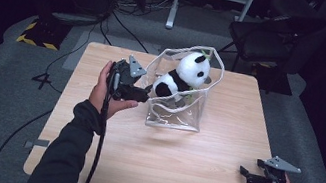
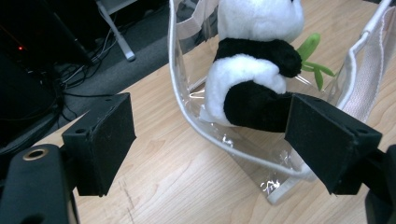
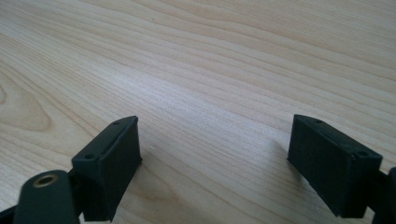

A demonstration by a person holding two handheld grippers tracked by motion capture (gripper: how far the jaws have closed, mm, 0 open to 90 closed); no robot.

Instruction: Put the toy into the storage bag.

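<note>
A black-and-white panda plush (image 1: 183,76) (image 2: 254,70) sits inside a clear plastic bag (image 1: 174,116) (image 2: 243,149) with white trim, near the middle of the wooden table (image 1: 179,160). It holds a green bamboo sprig (image 2: 314,60). My left gripper (image 1: 143,93) (image 2: 210,144) is open at the bag's left side, its jaws straddling the bag's near edge without clamping it. My right gripper (image 1: 245,174) (image 3: 215,168) is open near the table's front right corner, low over bare wood, with nothing between its jaws.
Beyond the table's far edge stand a black chair (image 1: 272,34) and a white frame leg (image 1: 174,2). Cables (image 1: 126,27) run over the grey floor, and a yellow-black striped base (image 1: 39,34) sits at the far left.
</note>
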